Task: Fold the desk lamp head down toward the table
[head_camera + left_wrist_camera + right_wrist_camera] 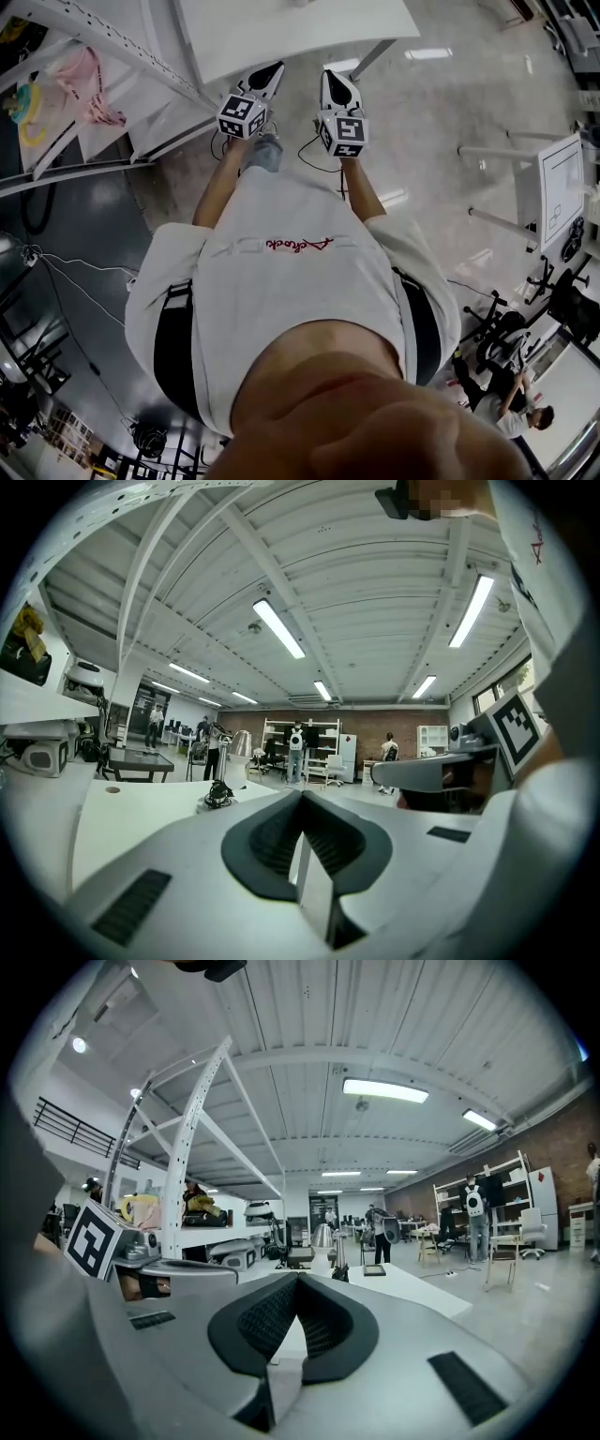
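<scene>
Left gripper [302, 803] and right gripper [295, 1288] press their ribbed dark fingers together, empty. Only their views show the lamp's [323, 1237] shiny cone shade above the white worktop [404, 1287].

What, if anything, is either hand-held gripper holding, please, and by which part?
Nothing: the left hand-held gripper and the right hand-held gripper are both shut and empty; the lamp stands untouched.

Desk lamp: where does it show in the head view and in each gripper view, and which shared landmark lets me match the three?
Head view: lamp not made out; the white table runs off the top edge.
Left gripper view: desk lamp left of centre, standing on the table.
Right gripper view: desk lamp near centre, on the table.
Shared landmark: the white table.
</scene>
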A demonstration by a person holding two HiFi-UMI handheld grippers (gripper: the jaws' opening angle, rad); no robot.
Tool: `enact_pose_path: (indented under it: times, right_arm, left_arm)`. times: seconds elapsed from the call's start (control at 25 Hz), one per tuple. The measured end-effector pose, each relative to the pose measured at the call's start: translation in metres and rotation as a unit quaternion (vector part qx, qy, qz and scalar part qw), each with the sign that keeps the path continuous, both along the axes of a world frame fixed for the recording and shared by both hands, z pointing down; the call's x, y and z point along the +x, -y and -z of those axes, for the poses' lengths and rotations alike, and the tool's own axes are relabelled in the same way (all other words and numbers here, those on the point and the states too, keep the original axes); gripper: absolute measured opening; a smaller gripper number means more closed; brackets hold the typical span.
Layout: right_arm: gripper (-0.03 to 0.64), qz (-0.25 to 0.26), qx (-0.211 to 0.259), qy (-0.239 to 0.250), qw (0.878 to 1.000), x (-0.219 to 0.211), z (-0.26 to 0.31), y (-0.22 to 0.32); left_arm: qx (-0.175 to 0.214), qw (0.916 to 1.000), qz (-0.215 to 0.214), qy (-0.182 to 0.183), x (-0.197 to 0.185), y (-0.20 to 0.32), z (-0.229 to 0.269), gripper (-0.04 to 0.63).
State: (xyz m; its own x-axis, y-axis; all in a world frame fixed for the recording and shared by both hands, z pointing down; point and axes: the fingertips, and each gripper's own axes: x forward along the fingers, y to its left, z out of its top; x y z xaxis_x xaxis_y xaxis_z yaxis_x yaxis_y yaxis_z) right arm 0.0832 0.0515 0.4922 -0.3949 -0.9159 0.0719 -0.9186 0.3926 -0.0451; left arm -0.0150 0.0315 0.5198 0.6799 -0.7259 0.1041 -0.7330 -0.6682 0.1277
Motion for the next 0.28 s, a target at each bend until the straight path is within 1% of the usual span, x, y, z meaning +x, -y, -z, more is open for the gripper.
enact_pose_path:
  times: [0.12,0.28]
  right_arm:
    - [0.020,0.002,-0.002,0.001,1.000,-0.002,0.000,-0.004]
    - [0.020,0.012,-0.001,0.002,1.000,-0.006,0.001,-0.015]
  left_arm:
    - [-0.002,1.0000,0.003,-0.006,-0.002,-0.002,0.001,0.028]
    - [0.001,1.0000,0.002,-0.005,0.000,-0.011,0.002,0.028]
